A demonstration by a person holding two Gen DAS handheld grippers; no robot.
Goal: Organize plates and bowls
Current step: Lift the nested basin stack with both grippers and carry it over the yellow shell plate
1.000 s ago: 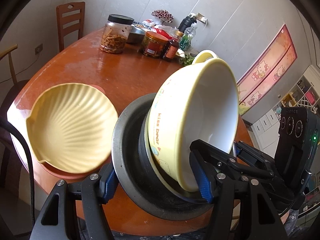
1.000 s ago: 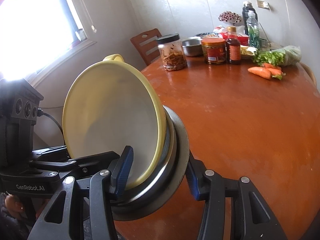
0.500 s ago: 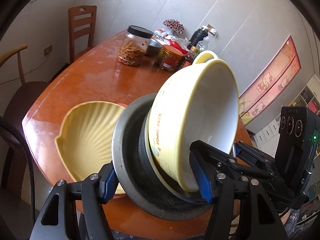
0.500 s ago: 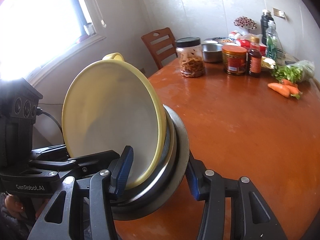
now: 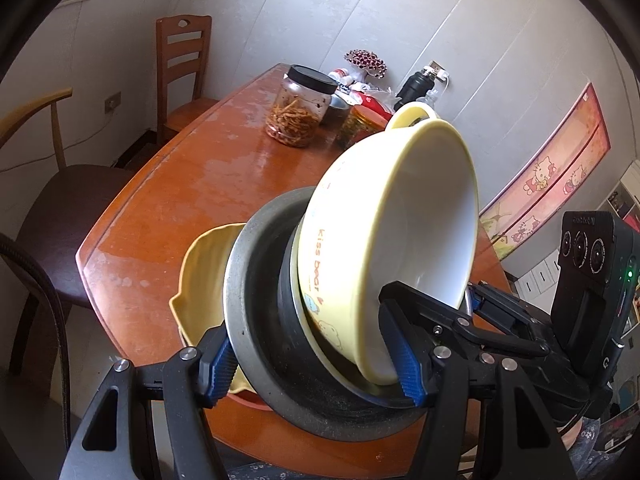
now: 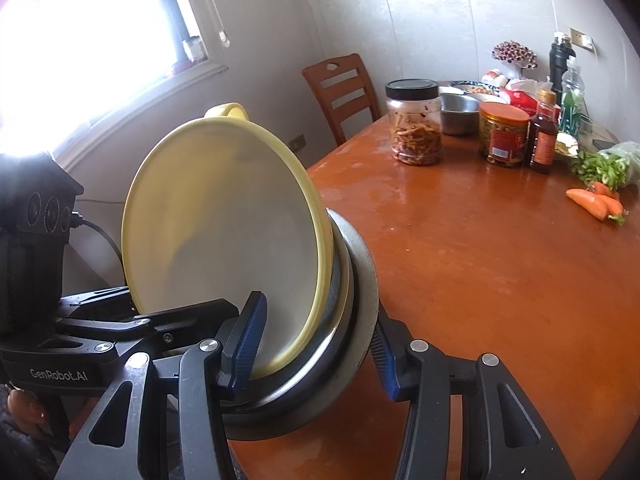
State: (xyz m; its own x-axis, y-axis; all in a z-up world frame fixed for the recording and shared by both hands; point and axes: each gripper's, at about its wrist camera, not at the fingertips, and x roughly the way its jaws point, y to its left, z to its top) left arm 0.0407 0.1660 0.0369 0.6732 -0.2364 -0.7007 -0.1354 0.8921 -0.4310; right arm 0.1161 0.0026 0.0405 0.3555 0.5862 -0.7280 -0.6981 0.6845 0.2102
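Note:
A yellow bowl [image 5: 400, 216] with a handle and "kiss bear" print sits nested in a dark metal bowl [image 5: 292, 320] and a wide grey plate [image 5: 248, 292]. The stack is tilted on edge above the near end of the wooden table [image 5: 160, 184]. My left gripper [image 5: 312, 360] is shut on the stack's lower rim. My right gripper [image 6: 316, 344] clamps the same stack, the yellow bowl [image 6: 224, 220] and grey plate [image 6: 362, 280], from the other side. A shell-shaped yellow plate [image 5: 200, 280] lies on the table behind the stack, mostly hidden.
At the table's far end stand a black-lidded jar [image 6: 416, 120], an orange-lidded jar [image 6: 502, 136], bottles [image 6: 542, 140] and a metal bowl [image 6: 460, 112]. Carrots [image 6: 596, 200] and greens [image 6: 600, 164] lie at the right. Wooden chairs [image 5: 182, 72] stand at the left.
Both grippers carried the tilted stack leftward along the table's near end, still clamped. The shell plate has slid from open view to mostly behind the stack.

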